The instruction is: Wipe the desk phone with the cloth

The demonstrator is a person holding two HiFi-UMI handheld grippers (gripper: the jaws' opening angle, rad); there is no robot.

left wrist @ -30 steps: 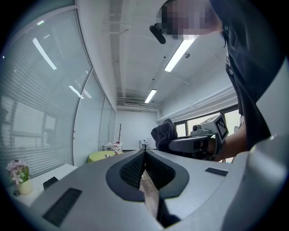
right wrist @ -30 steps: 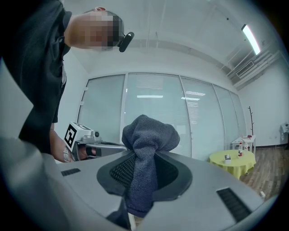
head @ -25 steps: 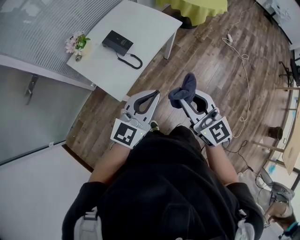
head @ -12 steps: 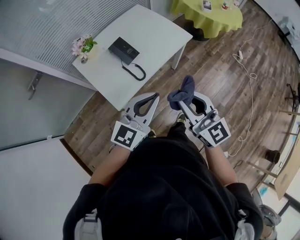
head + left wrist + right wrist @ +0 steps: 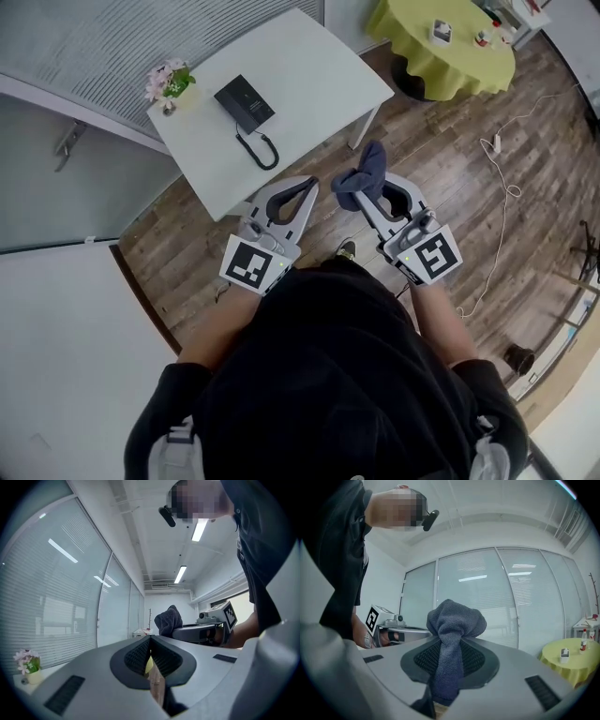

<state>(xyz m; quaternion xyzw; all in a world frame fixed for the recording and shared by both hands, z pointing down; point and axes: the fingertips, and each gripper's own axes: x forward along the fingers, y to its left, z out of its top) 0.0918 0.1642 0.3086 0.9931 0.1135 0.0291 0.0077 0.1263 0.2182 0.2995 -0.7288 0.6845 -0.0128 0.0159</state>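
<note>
The right gripper [image 5: 364, 201] clamps the dark cloth [image 5: 367, 171]; the left gripper [image 5: 309, 187] is closed, empty. The desk phone [image 5: 244, 100] lies on the white worktop [image 5: 314, 61], well apart.

between the right gripper's [image 5: 453, 641] fingers the cloth's [image 5: 457, 618] lower end drops out of sight behind the gripper body. in the head view both grippers' handles are hidden under their marker cubes [image 5: 251, 265], and the person's dark torso [image 5: 337, 375] covers the floor behind them. well beyond the left gripper's [image 5: 307, 186] fingertips, the desk phone [image 5: 245, 101] is too small to tell its keys. things on the yellow table [image 5: 412, 56], beyond the right fingertips, are too small to name, and the top edge cuts that table's far side.
</note>
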